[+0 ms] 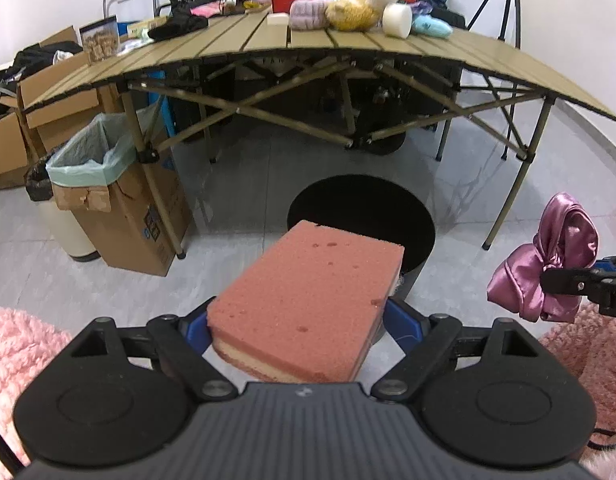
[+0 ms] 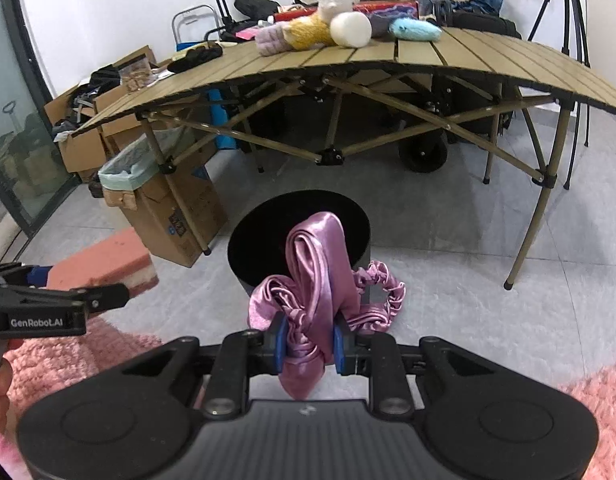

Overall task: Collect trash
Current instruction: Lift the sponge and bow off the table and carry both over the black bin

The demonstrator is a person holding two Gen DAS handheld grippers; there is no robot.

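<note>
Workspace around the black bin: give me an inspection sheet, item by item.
Surface: grey tiled floor, pink shaggy rug at the near edge.
Job's things: pink sponge; purple satin cloth; open black bin beyond both.
Clutter: folding table piled with a plush toy; lined cardboard box.
Grippers: left gripper shut on the sponge; right gripper shut on the cloth.
Cables: nothing seen.
Surroundings: tripod, white wall.
</note>
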